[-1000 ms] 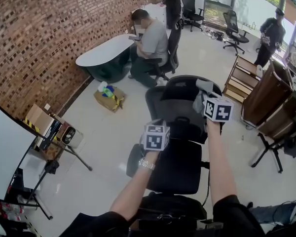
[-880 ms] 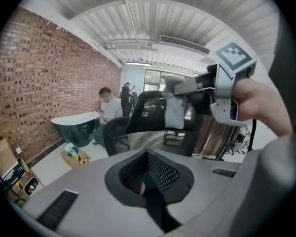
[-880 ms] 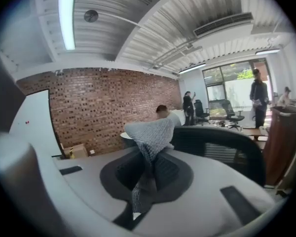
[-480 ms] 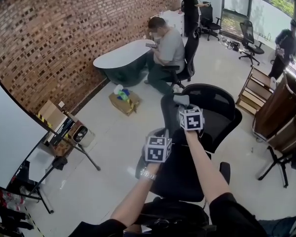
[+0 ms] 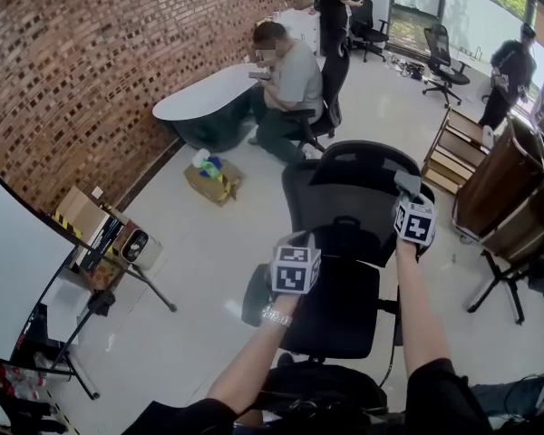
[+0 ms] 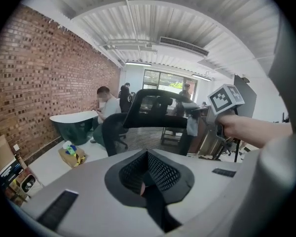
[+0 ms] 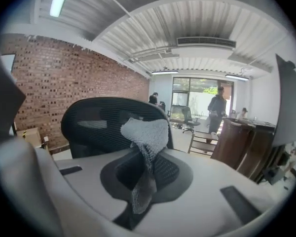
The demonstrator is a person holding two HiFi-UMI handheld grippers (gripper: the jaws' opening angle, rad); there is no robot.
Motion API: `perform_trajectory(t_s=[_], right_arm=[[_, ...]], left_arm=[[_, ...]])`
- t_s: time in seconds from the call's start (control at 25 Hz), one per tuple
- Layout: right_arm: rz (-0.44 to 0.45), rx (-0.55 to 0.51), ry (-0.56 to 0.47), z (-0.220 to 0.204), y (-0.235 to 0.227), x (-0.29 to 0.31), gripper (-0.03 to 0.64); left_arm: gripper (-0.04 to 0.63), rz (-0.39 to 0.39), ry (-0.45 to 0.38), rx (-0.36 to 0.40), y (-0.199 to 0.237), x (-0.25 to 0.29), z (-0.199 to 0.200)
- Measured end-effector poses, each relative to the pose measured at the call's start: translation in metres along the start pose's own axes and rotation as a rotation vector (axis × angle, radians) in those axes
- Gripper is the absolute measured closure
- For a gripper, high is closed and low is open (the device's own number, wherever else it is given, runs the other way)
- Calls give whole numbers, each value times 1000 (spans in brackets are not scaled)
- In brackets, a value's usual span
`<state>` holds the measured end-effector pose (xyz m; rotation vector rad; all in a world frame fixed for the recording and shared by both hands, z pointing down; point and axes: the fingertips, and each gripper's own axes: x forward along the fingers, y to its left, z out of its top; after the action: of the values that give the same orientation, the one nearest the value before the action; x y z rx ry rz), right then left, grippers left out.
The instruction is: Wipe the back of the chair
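The black mesh office chair (image 5: 344,198) stands in front of me with its back (image 7: 96,125) facing me. My right gripper (image 5: 406,188) is at the right edge of the chair back, near the top, shut on a grey cloth (image 7: 145,132) that bunches out past the jaws against the mesh. From the left gripper view the same cloth (image 6: 192,125) hangs beside the chair back (image 6: 153,110). My left gripper (image 5: 295,243) hovers lower, over the seat's left side and short of the back, with its jaws shut and nothing visibly held.
A person sits at a white oval table (image 5: 195,98) by the brick wall. A cardboard box (image 5: 213,178) lies on the floor, a tripod (image 5: 100,306) stands at left, and wooden shelves (image 5: 453,157) and furniture stand at right. Other people and chairs are farther back.
The right gripper with the cloth went from the chair back's upper right to its left side, then swept back to the right edge. The left gripper has barely moved.
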<state>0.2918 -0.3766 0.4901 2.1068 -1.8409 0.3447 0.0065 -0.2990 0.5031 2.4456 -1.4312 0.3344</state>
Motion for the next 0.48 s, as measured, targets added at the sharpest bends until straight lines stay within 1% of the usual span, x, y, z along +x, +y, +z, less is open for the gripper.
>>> perform_trajectory(t_s=[0.08, 0.12, 0.16, 0.2, 0.28, 0.36, 0.4, 0.48], right_arm=[[-9, 44, -46, 8, -3, -13, 589], [4, 65, -58, 9, 0, -17, 590], [34, 87, -62, 8, 8, -21, 590], [83, 106, -63, 5, 24, -24, 590], [230, 94, -54, -3, 85, -29, 591], [379, 21, -18, -18, 163, -20, 590], [431, -19, 14, -29, 198, -10, 590], [502, -83, 60, -44, 254, 14, 589]], left_arm=[[592, -11, 9, -9, -5, 3, -5], [591, -11, 17, -8, -10, 5, -8], [592, -9, 26, -3, -16, 6, -11], [592, -6, 31, 3, -21, 7, -13], [592, -2, 33, 10, -25, 4, -15], [592, 9, 28, 3, -15, 0, -13], [592, 21, 27, -1, -6, -3, -12], [592, 53, 25, -6, 13, -10, -12]])
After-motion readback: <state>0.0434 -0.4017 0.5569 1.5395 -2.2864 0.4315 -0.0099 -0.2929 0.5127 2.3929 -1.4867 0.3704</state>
